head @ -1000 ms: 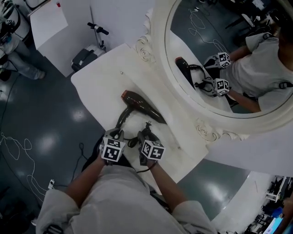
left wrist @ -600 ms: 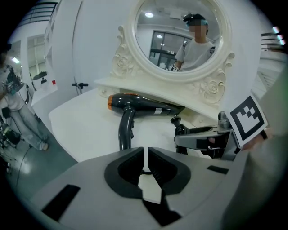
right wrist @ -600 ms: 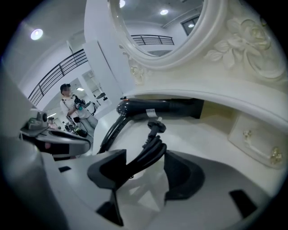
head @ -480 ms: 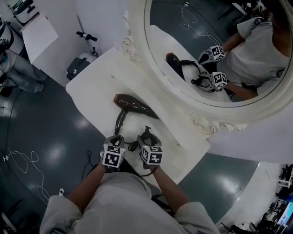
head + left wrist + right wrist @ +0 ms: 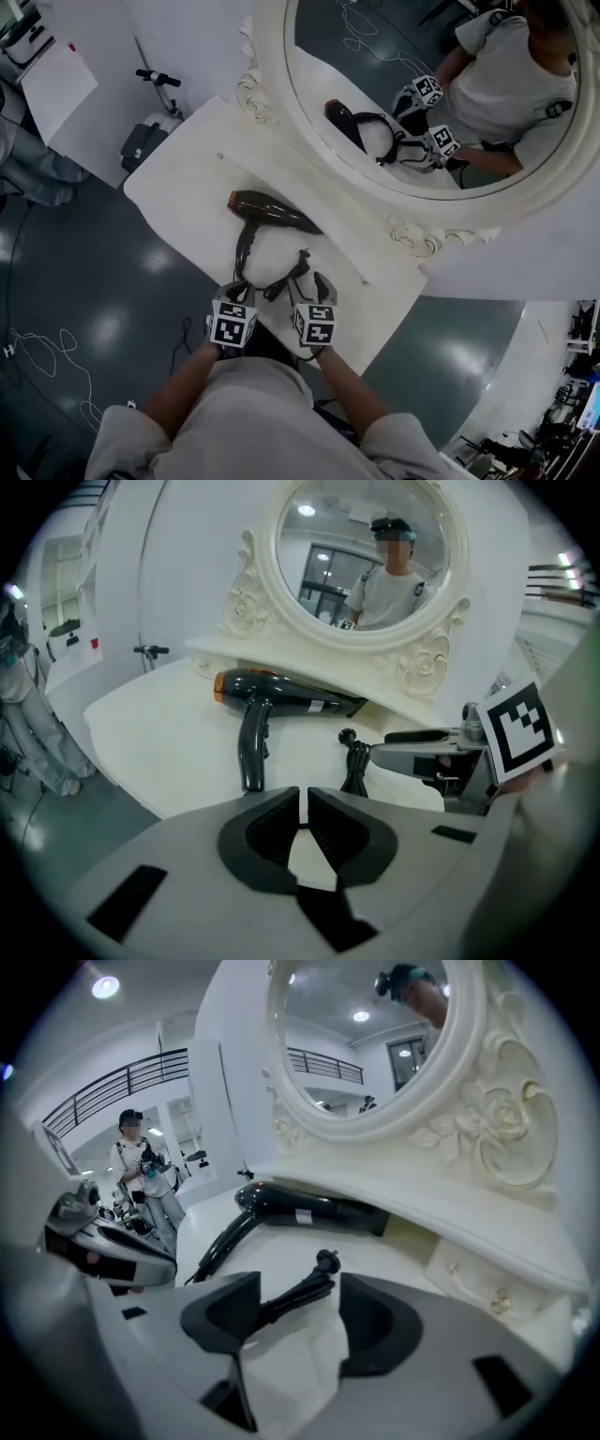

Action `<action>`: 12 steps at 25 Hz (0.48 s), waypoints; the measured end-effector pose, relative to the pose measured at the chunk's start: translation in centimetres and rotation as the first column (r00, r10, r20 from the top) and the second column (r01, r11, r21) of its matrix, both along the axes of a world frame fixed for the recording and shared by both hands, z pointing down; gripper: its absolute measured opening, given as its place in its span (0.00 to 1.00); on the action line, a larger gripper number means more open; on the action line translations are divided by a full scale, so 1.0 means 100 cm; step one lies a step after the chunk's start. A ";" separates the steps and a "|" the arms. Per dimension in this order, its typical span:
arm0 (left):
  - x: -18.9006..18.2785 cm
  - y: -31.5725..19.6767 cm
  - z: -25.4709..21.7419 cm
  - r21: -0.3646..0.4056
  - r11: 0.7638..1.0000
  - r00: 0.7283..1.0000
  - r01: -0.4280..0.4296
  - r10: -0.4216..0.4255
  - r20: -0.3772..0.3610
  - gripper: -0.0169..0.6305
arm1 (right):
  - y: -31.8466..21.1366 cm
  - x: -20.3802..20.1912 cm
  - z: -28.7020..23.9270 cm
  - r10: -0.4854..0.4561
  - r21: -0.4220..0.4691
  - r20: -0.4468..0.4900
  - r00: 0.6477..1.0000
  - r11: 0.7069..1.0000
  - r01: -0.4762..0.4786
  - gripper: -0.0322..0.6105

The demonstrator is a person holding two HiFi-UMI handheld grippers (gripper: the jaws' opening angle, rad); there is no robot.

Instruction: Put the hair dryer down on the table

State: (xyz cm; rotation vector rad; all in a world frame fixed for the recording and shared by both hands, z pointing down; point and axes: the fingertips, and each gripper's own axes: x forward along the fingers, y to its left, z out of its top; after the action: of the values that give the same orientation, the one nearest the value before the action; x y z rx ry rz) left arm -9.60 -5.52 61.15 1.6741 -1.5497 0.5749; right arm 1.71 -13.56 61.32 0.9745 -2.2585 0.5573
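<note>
The black hair dryer (image 5: pixel 272 214) lies on its side on the white table (image 5: pixel 178 187), its nozzle toward the mirror base and its handle (image 5: pixel 253 747) pointing at me. Its bundled black cord (image 5: pixel 323 1262) lies on the table between the jaws of my right gripper (image 5: pixel 312 278). Those jaws have just been opening and stand wide, their pads clear of the cord. My left gripper (image 5: pixel 234 292) hovers near the end of the handle, shut on nothing, with its jaws (image 5: pixel 303 808) almost touching.
A large oval mirror (image 5: pixel 422 94) in an ornate white frame stands at the table's back, its base just behind the dryer. A scooter (image 5: pixel 145 131) leans on the wall left of the table. The grey floor drops away beyond the near and left edges.
My right gripper's jaws have spread apart and let go of the cord bundle, and the gripper has lifted slightly. The hair dryer has stayed lying on the table.
</note>
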 end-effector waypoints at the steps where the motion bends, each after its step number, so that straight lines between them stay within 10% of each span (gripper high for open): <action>1: 0.001 0.001 -0.005 0.013 1.000 1.000 -0.011 0.011 -0.008 0.08 | 0.005 0.002 -0.008 0.006 0.026 0.006 1.000 1.000 -0.007 0.41; 5: 0.005 0.001 -0.042 0.135 0.990 0.999 -0.037 0.041 -0.023 0.08 | 0.029 0.000 -0.049 -0.012 0.136 0.070 0.997 0.991 0.002 0.12; 12: 0.007 0.018 -0.100 0.339 0.934 0.992 -0.112 0.126 -0.019 0.08 | 0.069 -0.012 -0.110 0.007 0.267 0.121 0.993 0.963 -0.039 0.07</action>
State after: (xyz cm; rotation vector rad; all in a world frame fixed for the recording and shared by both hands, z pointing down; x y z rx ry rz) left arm -8.89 -3.68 51.15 2.0358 -1.5917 0.3454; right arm 0.54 -6.64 50.29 1.1263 -2.4785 0.3299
